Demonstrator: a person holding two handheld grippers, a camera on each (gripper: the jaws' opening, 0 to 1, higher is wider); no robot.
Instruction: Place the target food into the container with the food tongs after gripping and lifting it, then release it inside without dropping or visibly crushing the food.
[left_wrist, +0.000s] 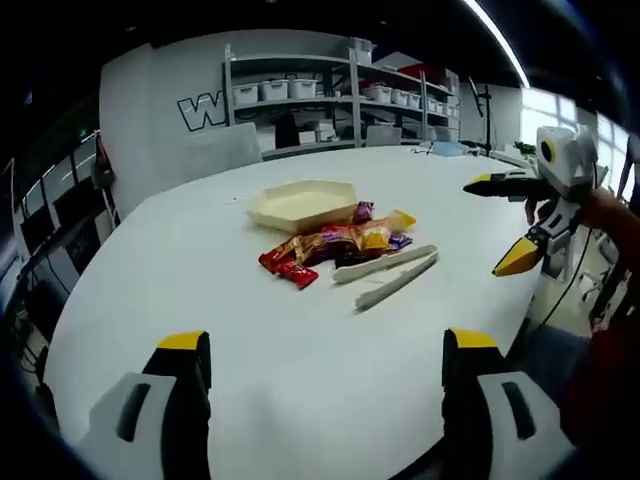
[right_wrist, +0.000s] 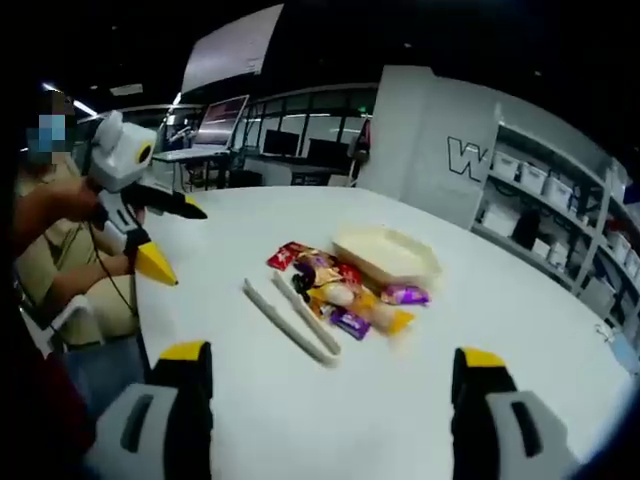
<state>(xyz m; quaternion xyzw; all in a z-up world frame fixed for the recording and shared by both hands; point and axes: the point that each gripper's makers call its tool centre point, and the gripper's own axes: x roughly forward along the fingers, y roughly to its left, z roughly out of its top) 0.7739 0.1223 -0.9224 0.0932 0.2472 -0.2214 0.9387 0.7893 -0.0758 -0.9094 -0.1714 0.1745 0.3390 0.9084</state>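
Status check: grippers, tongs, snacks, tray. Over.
Left gripper open, right gripper open, both empty. Tongs lie on table beside snack pile. Tray empty behind pile. Path clear.

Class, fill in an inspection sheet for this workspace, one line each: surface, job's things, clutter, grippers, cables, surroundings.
Surface: white table, round-edged.
Job's things: cream tray, nothing in it; wrapped snacks heaped beside it; white tongs lying flat beside the heap.
Clutter: nothing seen.
Grippers: left gripper open, right gripper open, both holding nothing, short of the snacks.
Cables: one hanging at the table's edge below the right gripper.
Surroundings: shelves of white bins; windows.
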